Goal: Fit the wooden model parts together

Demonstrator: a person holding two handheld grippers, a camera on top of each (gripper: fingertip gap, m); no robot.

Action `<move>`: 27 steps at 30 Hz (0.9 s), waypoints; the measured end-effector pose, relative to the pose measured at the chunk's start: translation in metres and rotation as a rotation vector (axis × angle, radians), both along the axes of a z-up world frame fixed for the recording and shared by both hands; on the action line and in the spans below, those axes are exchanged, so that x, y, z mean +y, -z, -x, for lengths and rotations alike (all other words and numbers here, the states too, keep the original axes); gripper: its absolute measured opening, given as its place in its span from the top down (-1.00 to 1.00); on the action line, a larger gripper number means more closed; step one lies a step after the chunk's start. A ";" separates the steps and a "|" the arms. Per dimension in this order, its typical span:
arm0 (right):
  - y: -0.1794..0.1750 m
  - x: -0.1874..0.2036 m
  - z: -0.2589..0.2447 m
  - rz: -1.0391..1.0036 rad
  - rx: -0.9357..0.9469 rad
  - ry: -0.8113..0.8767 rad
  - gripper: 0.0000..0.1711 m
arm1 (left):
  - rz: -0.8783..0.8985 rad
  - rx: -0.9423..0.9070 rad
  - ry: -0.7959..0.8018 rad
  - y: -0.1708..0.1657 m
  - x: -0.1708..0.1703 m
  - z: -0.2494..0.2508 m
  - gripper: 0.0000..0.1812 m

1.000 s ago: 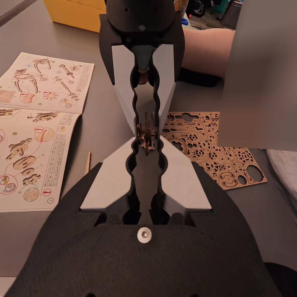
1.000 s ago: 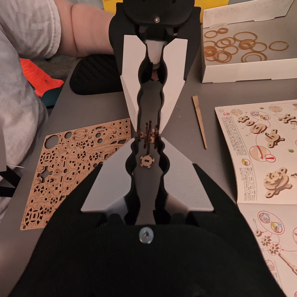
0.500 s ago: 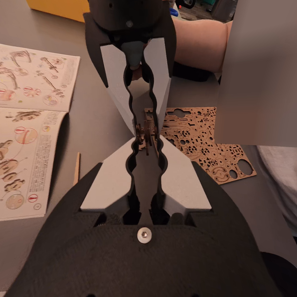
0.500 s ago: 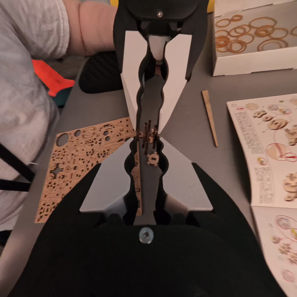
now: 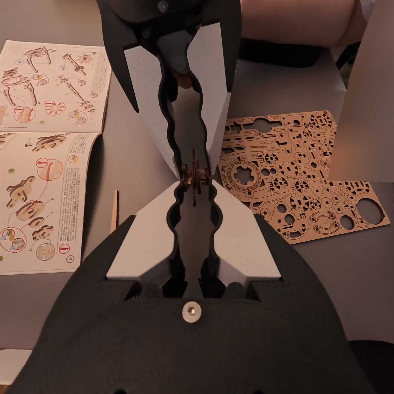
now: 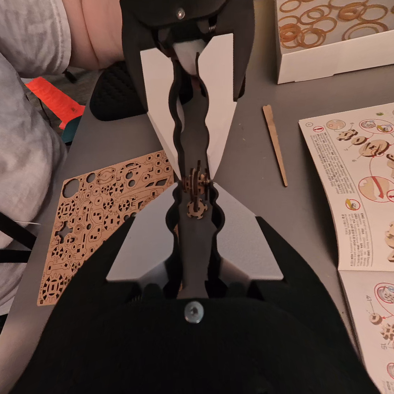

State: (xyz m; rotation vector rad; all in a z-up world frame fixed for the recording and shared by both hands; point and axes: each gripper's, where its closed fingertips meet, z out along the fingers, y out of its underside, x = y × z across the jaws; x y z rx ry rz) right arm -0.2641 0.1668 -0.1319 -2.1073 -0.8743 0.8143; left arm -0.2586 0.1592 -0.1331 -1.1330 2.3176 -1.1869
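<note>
— Any room around those fingertips [image 5: 213,183]?

— Barely; the other gripper [image 5: 195,166] meets them tip to tip, the gear stack [image 5: 195,179] wedged between.

— To the sides?

— Right of the fingers lies the flat cut sheet [image 5: 298,181]; left, bare table [image 5: 132,149], then a thin stick [image 5: 114,211] and the booklet [image 5: 42,149].

— Beyond the tips?

— A forearm [image 5: 298,23] blocks it, and the box [image 6: 332,61] of rings stands off to one side.

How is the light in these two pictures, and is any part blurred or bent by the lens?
Left wrist view: dim, warm light; the booklet and the wooden sheet are sharp, though the sheet's far edge curves from the wide lens. Right wrist view: equally dim; the grey sleeve at the left is smeared, and the booklet's edge bows.
</note>
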 end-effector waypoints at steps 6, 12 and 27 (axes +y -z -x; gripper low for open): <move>-0.001 -0.002 0.001 -0.016 -0.035 -0.024 0.74 | 0.028 0.019 0.004 -0.001 -0.002 0.001 0.77; -0.007 0.002 -0.003 -0.002 0.014 0.012 0.74 | 0.069 0.007 -0.028 -0.007 0.001 -0.002 0.76; -0.071 0.028 -0.022 -0.013 0.577 0.207 0.74 | 0.477 -0.167 -0.184 -0.067 0.025 -0.018 0.77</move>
